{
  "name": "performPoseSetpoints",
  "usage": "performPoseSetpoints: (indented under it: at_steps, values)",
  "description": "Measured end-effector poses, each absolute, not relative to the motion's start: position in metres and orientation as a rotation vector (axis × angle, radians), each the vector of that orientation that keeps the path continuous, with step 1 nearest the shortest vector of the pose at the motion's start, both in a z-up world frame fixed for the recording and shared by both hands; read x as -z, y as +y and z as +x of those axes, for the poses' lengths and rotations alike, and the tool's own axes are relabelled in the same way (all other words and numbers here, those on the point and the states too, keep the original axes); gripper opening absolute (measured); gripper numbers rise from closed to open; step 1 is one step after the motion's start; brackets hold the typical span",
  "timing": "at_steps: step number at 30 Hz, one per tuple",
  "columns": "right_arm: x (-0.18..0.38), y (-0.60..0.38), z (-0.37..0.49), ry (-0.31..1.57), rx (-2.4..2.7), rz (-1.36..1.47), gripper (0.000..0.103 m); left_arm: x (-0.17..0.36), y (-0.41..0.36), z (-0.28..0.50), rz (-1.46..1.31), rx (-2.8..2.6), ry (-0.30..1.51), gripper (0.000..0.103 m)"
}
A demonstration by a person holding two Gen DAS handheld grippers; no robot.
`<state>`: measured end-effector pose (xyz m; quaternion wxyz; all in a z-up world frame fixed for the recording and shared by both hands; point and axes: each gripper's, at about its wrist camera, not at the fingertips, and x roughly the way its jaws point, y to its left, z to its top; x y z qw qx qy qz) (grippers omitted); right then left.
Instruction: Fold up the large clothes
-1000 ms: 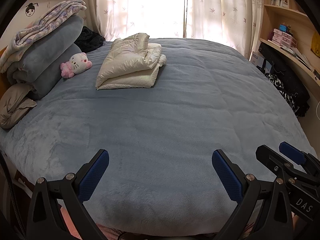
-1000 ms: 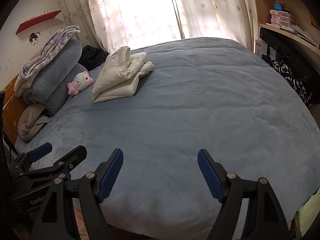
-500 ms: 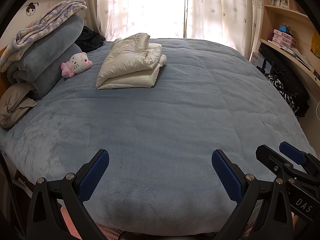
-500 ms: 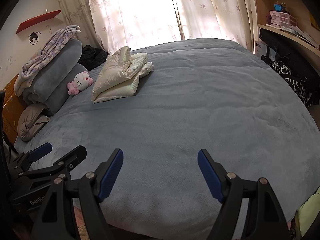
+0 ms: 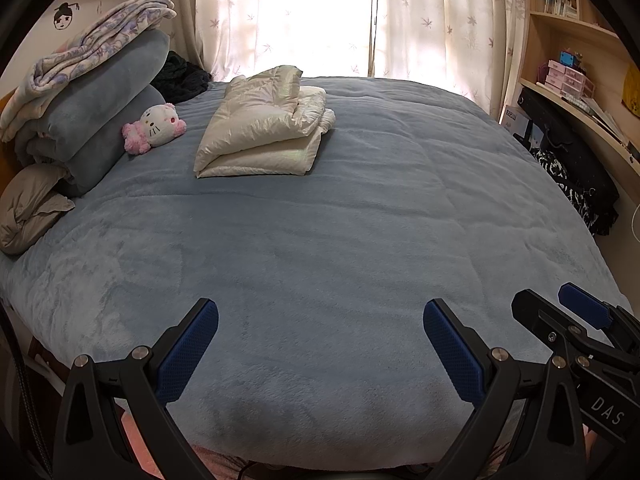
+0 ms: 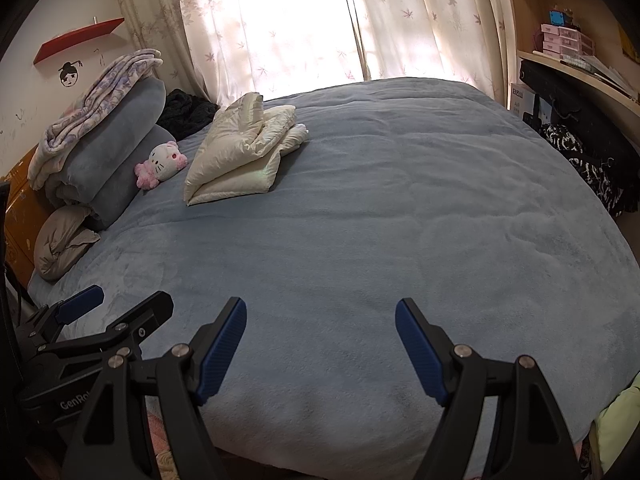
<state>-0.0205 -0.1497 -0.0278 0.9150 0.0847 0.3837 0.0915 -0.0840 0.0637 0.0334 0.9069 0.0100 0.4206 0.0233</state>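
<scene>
Over the near edge of the blue bed cover we held both grippers, left and right, released and empty; a folded cream jacket lay far left.

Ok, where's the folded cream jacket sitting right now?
In both wrist views the folded cream jacket lies on the blue bedspread at the far left, right of the pink-and-white plush cat, in front of the curtains.

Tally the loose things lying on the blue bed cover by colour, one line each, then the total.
Cream: 1, the folded cream jacket
Blue-grey: 1, the rolled blue-grey blanket
Floral lilac: 1, the floral blanket lying on that roll
Pink and white: 1, the plush cat toy
Taupe: 1, the taupe bundle
Black: 1, the dark heap
Total: 6
</scene>
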Motion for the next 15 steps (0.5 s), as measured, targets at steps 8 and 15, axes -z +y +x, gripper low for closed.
performPoseSetpoints:
  at_steps: [8, 15]
  values:
    - [0.0283, -0.1485, -0.0210, 0.791, -0.188, 0.171, 0.077, -0.0323, 0.0653, -0.0861, 0.017, -0.051, 0.872, 0.101]
    - [0.0303, -0.1468, -0.0229, 0.797, -0.186, 0.167, 0.077, -0.0290, 0.0673, -0.0893, 0.006, -0.058, 0.882, 0.101]
